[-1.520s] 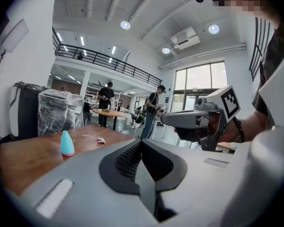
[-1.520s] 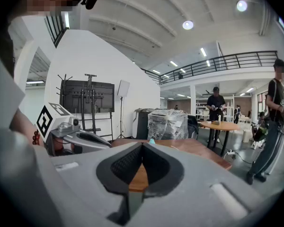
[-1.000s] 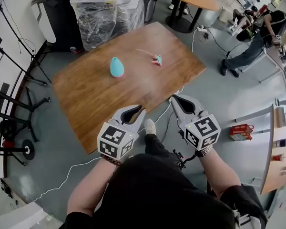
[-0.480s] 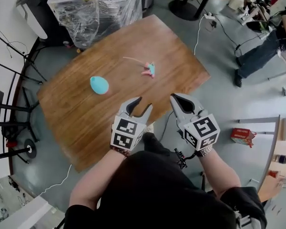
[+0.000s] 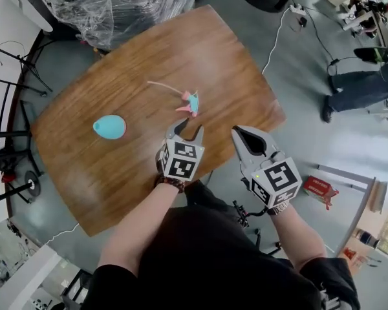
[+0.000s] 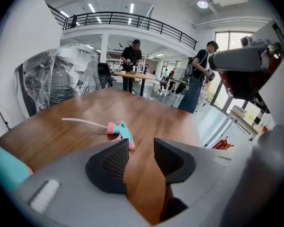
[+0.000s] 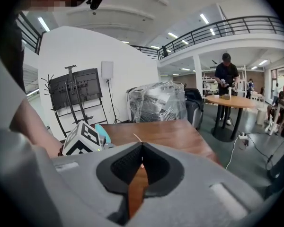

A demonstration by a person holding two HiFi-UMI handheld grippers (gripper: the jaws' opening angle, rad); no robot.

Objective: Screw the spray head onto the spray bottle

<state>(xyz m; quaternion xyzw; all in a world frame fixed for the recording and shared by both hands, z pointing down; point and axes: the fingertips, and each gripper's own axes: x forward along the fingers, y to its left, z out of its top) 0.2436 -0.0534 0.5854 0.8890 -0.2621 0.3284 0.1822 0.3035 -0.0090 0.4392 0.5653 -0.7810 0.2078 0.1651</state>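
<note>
left gripper (image 5: 186, 129) over wooden table (image 5: 149, 57), jaws apart, nothing between them, only bare wood in gap. spray head (image 5: 191, 102) lying on its side on table just ahead of left tips, near but not touching; thin tube trailing away from gripper. teal bottle (image 5: 110, 126) lying on its side, well off to left gripper's left. right gripper (image 5: 239, 134) beside left one, on its right, at table's near edge, jaws clenched together, empty.
</note>
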